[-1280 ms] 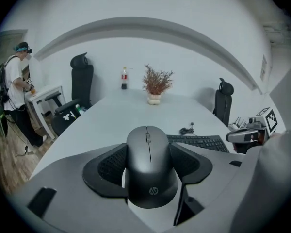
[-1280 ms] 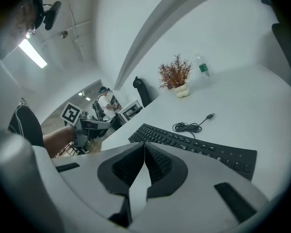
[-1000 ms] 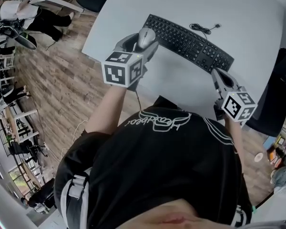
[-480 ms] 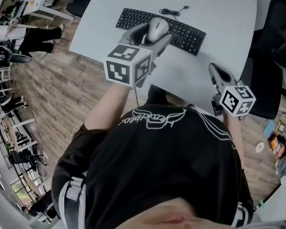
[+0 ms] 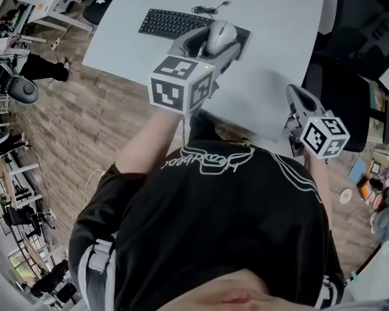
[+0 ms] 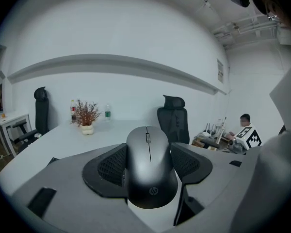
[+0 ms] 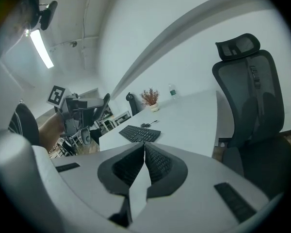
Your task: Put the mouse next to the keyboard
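Black T-shirt point(image 5: 214, 225) fills the bottom of the head view. Right gripper point(image 7: 144, 168) is nearest, low at the person's right by the table's near edge, jaws pressed together with nothing between them. Left gripper point(image 6: 149, 176) reaches further forward, jaws spread wide and pinching a grey HP mouse point(image 6: 148, 166) by its two sides (scroll wheel pointing away from the camera). In the head view the mouse overlaps the right end of the black keyboard point(image 5: 172, 23). It looks lifted clear of the surface, though height is hard to judge from above. The keyboard lies on the white table point(image 5: 279, 37), cable curled just behind it. A black office chair point(image 5: 350, 57) stands beside the table at right. Wood floor point(image 5: 78, 115) at left. A small potted plant point(image 6: 86, 116) sits far off on the table.
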`<state>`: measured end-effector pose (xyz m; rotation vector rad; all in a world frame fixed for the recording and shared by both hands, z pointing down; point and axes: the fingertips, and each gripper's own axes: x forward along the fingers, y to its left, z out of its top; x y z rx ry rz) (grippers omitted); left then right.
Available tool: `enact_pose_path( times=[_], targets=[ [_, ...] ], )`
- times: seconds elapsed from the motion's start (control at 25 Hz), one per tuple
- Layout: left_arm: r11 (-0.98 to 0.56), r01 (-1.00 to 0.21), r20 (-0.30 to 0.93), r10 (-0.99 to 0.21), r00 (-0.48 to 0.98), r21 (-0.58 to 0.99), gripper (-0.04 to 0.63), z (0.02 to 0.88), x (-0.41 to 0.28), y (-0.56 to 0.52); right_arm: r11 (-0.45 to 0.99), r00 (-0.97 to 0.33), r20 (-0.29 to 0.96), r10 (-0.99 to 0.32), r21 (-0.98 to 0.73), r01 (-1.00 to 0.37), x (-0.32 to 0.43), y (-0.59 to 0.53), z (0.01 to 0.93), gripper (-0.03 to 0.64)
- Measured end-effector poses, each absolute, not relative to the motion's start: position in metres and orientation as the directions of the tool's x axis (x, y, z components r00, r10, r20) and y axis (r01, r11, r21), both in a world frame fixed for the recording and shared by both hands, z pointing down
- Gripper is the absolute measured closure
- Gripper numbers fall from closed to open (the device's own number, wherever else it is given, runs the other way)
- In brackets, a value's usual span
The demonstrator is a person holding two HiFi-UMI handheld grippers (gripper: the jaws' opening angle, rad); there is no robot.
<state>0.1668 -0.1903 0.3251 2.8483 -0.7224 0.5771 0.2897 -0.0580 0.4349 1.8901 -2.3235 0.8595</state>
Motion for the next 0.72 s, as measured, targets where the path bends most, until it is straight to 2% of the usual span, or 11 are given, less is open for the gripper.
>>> enact_pose_path(
  times=[0.28, 0.72],
  targets=[
    [-0.886, -0.460, 0.422, -0.396, 0.815, 0.055, 0.299, 0.342, 0.204, -0.168, 0.056, -0.220, 0.375, -0.900, -0.403, -0.914, 0.313, -0.020, 0.444, 0.606],
    [-0.884, -0.457, 0.523, -0.346, 0.779, 0.095, 0.299, 0.416, 0.238, -0.159, -0.036, -0.155, 0.407, -0.900, -0.424, -0.905, 0.338, 0.020, 0.464, 0.606]
  ],
)
